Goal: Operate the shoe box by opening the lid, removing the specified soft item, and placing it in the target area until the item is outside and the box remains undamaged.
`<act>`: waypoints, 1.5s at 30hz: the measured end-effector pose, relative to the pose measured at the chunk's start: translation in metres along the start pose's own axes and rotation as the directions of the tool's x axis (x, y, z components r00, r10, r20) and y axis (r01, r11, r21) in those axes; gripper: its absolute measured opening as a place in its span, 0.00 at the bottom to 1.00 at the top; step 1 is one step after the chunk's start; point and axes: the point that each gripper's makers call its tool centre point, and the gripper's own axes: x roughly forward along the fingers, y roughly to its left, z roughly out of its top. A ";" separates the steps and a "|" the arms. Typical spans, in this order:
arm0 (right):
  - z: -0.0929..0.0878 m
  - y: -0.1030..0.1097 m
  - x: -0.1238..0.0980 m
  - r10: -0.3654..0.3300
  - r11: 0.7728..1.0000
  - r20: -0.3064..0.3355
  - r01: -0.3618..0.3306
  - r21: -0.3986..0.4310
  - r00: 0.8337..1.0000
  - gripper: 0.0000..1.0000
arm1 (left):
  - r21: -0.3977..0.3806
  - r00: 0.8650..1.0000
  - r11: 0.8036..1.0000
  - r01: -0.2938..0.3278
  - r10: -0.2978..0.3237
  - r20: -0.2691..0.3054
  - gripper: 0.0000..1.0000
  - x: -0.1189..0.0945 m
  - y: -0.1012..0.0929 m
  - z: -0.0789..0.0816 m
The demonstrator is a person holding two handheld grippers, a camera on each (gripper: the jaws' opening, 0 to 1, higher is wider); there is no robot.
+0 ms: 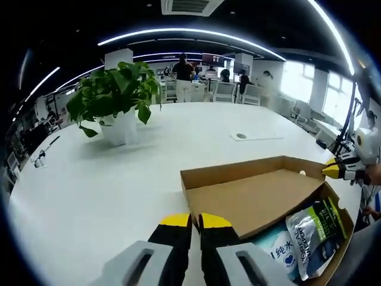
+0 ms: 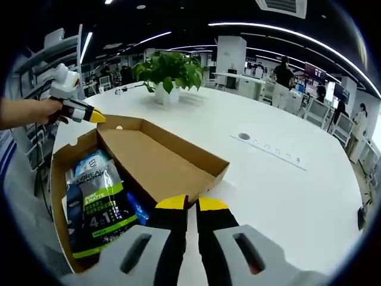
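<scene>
In the left gripper view, the left gripper (image 1: 194, 221) rises from the bottom centre, its yellow-tipped jaws pressed together with nothing between them, just short of the near edge of the box (image 1: 196, 179). The box sits at lower right on the white table (image 1: 95, 185), its lid (image 1: 256, 199) folded over so the brown inside faces up. Beneath the lid's right edge lie soft packs (image 1: 312, 235) inside the box. The other gripper's yellow tip (image 1: 331, 170) touches the box's far right corner. A plant (image 1: 113, 95) in a white pot stands at upper left.

In the right gripper view, the right gripper (image 2: 191, 205) rises from the bottom centre, jaws likewise closed and empty, at the lid's (image 2: 158, 161) near edge. The packs (image 2: 101, 202) lie at lower left in the box (image 2: 59, 179). At upper left a hand (image 2: 33, 110) holds the left gripper, tip at the box corner.
</scene>
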 end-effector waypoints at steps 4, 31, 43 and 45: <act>0.000 -0.001 -0.001 0.002 1.000 0.003 -0.003 0.026 1.000 0.04 | 0.003 1.000 1.000 -0.007 0.007 -0.016 0.04 0.000 0.000 0.000; -0.035 0.024 -0.049 0.031 0.989 0.006 -0.032 0.146 1.000 0.15 | 0.088 1.000 0.996 -0.018 0.020 -0.020 0.19 -0.039 -0.025 -0.002; -0.049 0.058 -0.073 0.096 0.988 -0.013 -0.094 0.122 0.995 0.24 | 0.098 0.996 0.994 0.055 -0.049 -0.069 0.26 -0.044 -0.064 -0.029; -0.049 0.062 -0.075 0.103 0.988 -0.016 -0.101 0.114 0.995 0.26 | 0.094 0.995 0.993 0.071 -0.064 -0.073 0.26 -0.045 -0.069 -0.032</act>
